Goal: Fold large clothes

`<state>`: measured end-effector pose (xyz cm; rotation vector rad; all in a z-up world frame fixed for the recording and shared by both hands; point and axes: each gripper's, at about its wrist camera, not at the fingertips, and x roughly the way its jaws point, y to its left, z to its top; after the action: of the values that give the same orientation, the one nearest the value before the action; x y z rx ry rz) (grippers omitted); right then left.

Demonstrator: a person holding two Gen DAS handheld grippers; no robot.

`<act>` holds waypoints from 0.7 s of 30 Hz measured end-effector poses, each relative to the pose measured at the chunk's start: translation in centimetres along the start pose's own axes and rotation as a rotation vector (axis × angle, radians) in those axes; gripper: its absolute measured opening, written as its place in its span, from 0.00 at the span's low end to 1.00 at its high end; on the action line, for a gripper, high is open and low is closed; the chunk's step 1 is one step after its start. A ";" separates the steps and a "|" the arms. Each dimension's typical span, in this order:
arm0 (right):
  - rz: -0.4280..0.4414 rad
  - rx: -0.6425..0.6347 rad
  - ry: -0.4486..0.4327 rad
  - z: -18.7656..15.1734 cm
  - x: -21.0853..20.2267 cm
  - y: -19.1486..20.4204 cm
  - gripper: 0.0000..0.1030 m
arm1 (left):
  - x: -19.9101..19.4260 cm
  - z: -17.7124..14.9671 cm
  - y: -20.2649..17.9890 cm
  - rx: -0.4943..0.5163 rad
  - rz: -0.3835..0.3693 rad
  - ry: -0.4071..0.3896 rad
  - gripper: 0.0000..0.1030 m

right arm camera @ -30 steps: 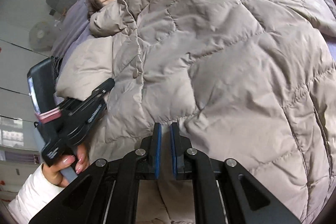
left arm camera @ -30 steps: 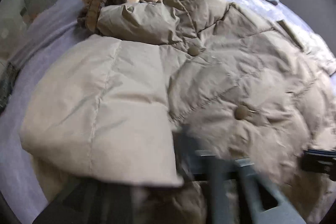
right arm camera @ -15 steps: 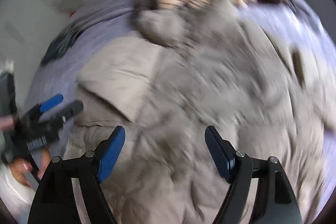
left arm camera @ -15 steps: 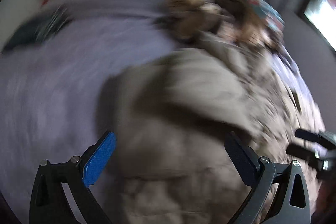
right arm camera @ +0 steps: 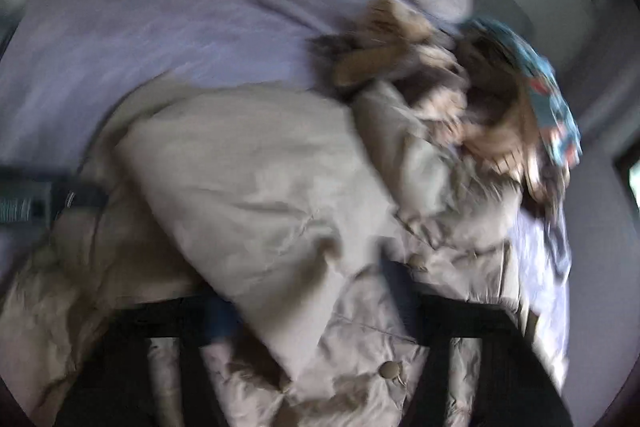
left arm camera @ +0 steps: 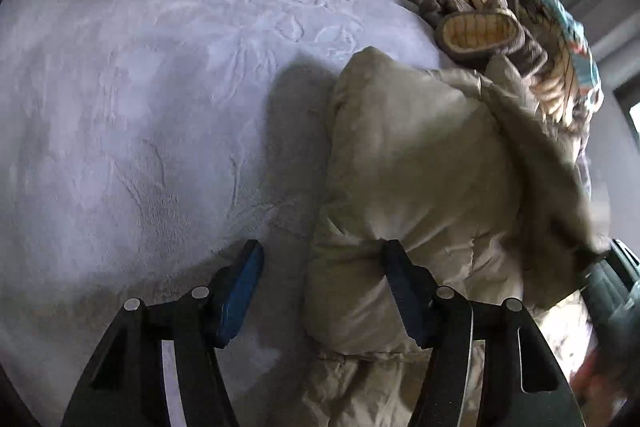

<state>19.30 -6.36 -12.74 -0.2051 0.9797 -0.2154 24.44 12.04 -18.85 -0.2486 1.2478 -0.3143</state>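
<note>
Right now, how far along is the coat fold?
Done: one side of the coat is folded over its buttoned front. In hand: nothing; the left gripper is open at the folded edge, the right gripper open over the coat. Left: further folds.

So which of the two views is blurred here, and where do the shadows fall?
Left wrist view: mostly sharp, the coat casts a dark shadow leftward onto the bedspread; its right edge smears. Right wrist view: motion blur throughout, the right tool barely resolved.
</note>
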 end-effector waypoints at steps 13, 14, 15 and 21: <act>0.312 0.945 0.159 -11.0 3.1 -18.0 0.23 | -0.8 0.2 -1.7 0.120 0.129 -0.043 0.63; 0.276 0.944 0.149 -11.4 2.4 -18.5 0.23 | -1.4 0.3 -1.8 0.128 0.129 -0.059 0.63; 0.251 0.917 0.118 -11.3 1.4 -18.7 0.25 | -2.7 0.8 -2.1 0.138 0.125 -0.108 0.63; 0.254 0.630 -0.019 -7.0 -1.0 -16.5 0.22 | -4.4 2.6 -4.5 0.180 0.091 -0.186 0.63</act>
<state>11.41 -22.44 -11.33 0.4899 0.8668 -0.2767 25.27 9.51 -12.55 -0.0645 1.0374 -0.3151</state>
